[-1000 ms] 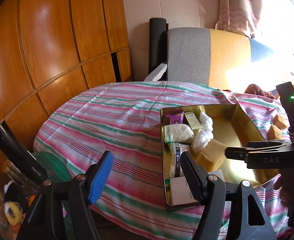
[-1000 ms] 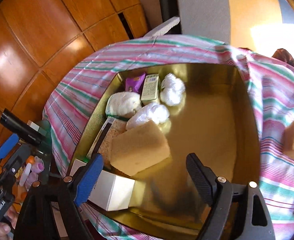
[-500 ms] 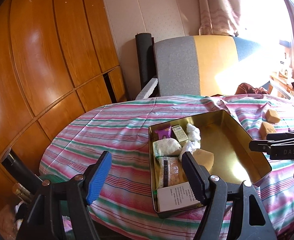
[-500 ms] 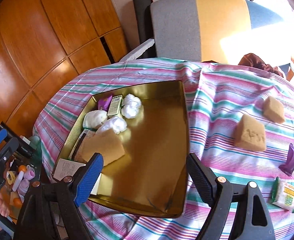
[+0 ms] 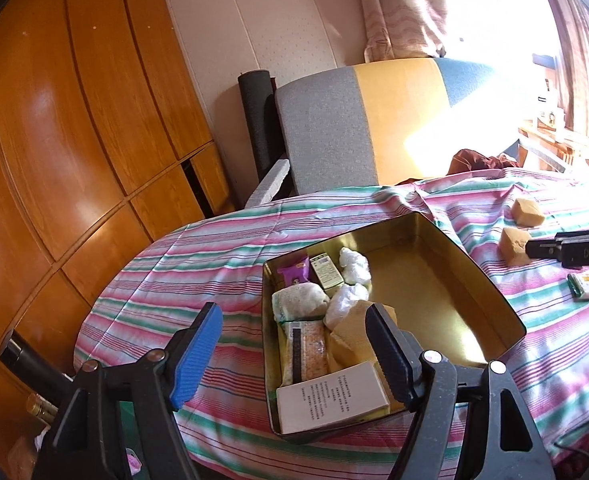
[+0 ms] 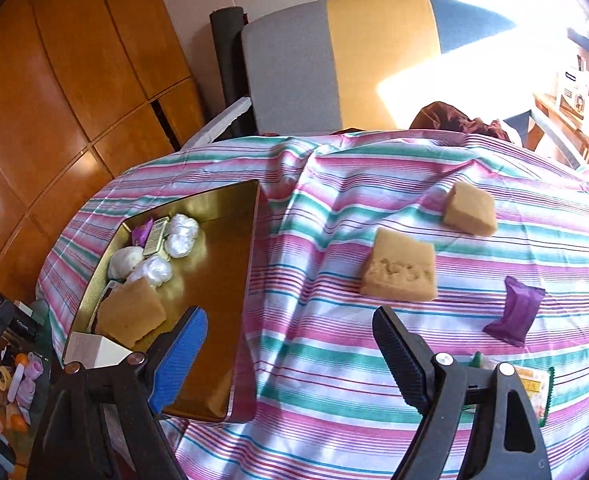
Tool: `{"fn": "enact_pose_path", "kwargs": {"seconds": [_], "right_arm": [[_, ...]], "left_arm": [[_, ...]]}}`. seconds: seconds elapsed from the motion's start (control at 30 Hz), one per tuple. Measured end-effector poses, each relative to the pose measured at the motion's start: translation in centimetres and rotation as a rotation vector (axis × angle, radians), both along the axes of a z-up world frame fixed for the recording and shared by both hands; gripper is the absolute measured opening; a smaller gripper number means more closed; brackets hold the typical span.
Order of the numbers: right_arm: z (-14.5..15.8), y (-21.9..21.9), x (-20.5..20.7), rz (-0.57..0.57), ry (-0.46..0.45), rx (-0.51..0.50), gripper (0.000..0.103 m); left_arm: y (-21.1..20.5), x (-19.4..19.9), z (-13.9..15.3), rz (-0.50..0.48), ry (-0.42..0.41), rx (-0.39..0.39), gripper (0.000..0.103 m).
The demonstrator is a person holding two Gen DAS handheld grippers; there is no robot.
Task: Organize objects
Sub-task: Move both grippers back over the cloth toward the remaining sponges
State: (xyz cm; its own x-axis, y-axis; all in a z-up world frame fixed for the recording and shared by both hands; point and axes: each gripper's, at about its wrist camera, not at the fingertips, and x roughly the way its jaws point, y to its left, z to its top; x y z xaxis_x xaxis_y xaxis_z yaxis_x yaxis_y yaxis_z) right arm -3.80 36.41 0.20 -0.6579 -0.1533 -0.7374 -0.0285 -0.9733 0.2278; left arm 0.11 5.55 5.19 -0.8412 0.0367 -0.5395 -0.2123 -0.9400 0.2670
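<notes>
Gold tin [image 5: 490,280] on the striped bench [image 6: 334,340], long axis running away from the left camera. Packed at its left end: white box [image 5: 330,398] with unreadable print, sponge [image 6: 132,314], purple packet [image 5: 292,274], green-white packet [image 5: 326,272], white wads [image 6: 180,234]. Loose on the cloth: two sponges [image 6: 400,266], purple sachet [image 6: 514,310], green sachet [image 5: 588,285]. Left tongs [image 5: 294,356] apart, empty, over the tin's near-left edge. Right tongs [image 6: 290,354] wide apart, empty, above the cloth; "DAS" readable on their body.

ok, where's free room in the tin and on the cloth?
Tin: the bare gold floor along its right wall; its left side is packed, from sponge to purple packet. Cloth: bare left of the tin; sponges crowd the right.
</notes>
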Motion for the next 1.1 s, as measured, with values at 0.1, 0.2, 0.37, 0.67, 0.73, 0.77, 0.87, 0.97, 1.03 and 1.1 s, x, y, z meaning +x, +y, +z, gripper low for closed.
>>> {"fn": "enact_pose_path", "kwargs": {"seconds": [0.1,0.2,0.37,0.67,0.73,0.77,0.87,0.97,1.03,1.1], "right_arm": [[0.2,2.6,-0.1,-0.050,0.004,0.033,0.086],[0.5,6.0,0.0,-0.141,0.025,0.078,0.086],[0.7,12.5,0.4,-0.317,0.062,0.140,0.086],[-1.2,20.4,2.7,-0.532,0.055,0.017,0.086],[-1.2,21.1,3.0,-0.544,0.059,-0.026,0.086],[-1.1,21.3,3.0,-0.544,0.059,-0.042,0.086],[-1.1,21.3,3.0,-0.537,0.056,-0.045,0.086],[-1.0,21.4,3.1,-0.548,0.050,-0.060,0.086],[-1.1,21.9,3.3,-0.568,0.046,-0.078,0.086],[-1.1,22.5,3.6,-0.590,0.044,-0.106,0.086]], "left_arm": [[1.3,-0.2,-0.1,-0.030,-0.006,-0.012,0.075],[2.9,-0.4,-0.2,-0.073,-0.022,-0.014,0.075],[6.7,-1.5,-0.4,-0.174,-0.085,0.016,0.075],[16.4,-3.9,-1.9,-0.342,-0.209,0.036,0.075],[18.6,-4.7,-2.5,-0.361,-0.253,0.047,0.075],[19.7,-5.1,-2.8,-0.367,-0.273,0.052,0.075],[22.6,-6.6,-4.0,-0.376,-0.323,0.052,0.075],[24.9,-7.9,-5.2,-0.379,-0.381,0.061,0.075],[26.4,-8.7,-6.0,-0.380,-0.408,0.056,0.076],[27.7,-9.4,-6.8,-0.385,-0.436,0.055,0.080]]}}
